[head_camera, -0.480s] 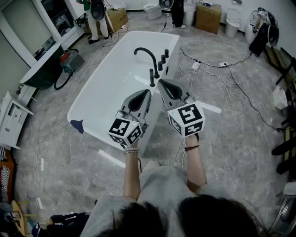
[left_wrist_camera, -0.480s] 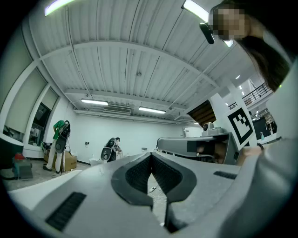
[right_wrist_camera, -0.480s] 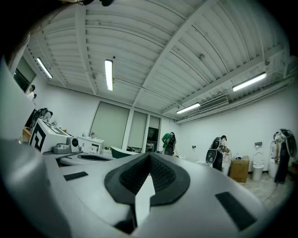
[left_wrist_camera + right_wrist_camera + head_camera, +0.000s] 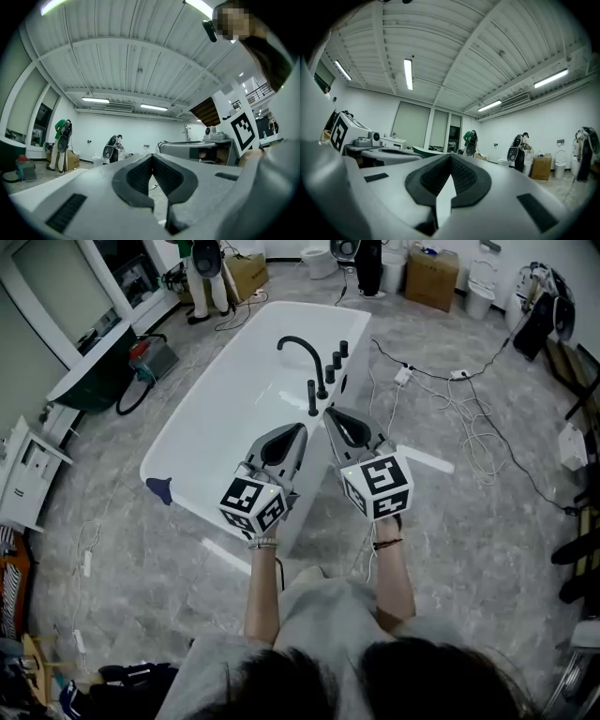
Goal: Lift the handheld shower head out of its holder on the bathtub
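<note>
Above white bathtub (image 4: 234, 399) rim: grey left gripper (image 4: 298, 431), right gripper (image 4: 330, 414) both closed, empty; black handheld shower head (image 4: 312, 397) upright beyond

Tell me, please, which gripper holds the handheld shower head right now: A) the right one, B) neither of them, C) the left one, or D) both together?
B: the handheld shower head stands upright on the rim of the bathtub, and the left gripper and the right gripper both have their jaws together with nothing between them.
</note>
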The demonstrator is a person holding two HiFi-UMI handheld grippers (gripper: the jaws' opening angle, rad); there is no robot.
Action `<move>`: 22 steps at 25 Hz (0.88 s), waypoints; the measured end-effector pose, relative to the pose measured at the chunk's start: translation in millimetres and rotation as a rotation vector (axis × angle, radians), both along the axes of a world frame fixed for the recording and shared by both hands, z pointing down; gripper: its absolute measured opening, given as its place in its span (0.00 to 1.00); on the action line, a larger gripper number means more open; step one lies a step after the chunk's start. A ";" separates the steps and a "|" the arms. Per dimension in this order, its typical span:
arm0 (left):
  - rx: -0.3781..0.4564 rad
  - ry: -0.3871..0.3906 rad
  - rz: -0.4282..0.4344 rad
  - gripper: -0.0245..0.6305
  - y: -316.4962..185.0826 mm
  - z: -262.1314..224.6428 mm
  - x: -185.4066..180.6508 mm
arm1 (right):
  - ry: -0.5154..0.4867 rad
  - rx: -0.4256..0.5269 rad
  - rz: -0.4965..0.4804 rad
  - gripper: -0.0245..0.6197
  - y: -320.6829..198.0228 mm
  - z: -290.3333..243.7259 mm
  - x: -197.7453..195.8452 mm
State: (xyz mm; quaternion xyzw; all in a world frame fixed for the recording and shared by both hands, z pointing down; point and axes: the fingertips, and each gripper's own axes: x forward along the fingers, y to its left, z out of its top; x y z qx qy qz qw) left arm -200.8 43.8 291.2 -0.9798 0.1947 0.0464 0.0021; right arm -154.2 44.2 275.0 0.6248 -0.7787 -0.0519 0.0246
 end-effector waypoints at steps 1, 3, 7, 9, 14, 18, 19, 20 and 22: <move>-0.005 -0.007 -0.003 0.04 1.9 1.8 0.9 | -0.002 -0.007 -0.001 0.04 0.9 3.2 1.3; -0.014 -0.025 -0.009 0.04 6.8 8.0 2.1 | 0.004 -0.025 0.001 0.04 1.4 10.8 3.9; -0.036 -0.093 -0.026 0.04 12.6 29.2 -0.7 | -0.019 -0.064 -0.008 0.04 0.6 27.1 6.1; -0.061 -0.078 -0.028 0.04 13.4 34.1 -2.1 | -0.033 -0.081 -0.008 0.04 0.1 34.0 8.6; -0.094 -0.084 -0.025 0.04 8.8 58.5 5.2 | -0.036 -0.118 -0.006 0.04 -10.3 58.1 17.0; -0.118 -0.075 -0.022 0.04 -7.7 75.4 15.1 | -0.028 -0.141 -0.013 0.04 -28.3 75.7 22.3; -0.123 -0.070 -0.027 0.04 -14.6 77.3 18.8 | -0.020 -0.148 -0.019 0.04 -33.8 78.5 24.7; -0.128 -0.062 -0.032 0.04 -21.7 78.4 23.4 | -0.011 -0.154 -0.026 0.04 -39.1 80.5 28.3; -0.134 -0.044 -0.038 0.04 -36.2 77.3 35.8 | 0.005 -0.164 -0.041 0.04 -50.3 81.3 38.4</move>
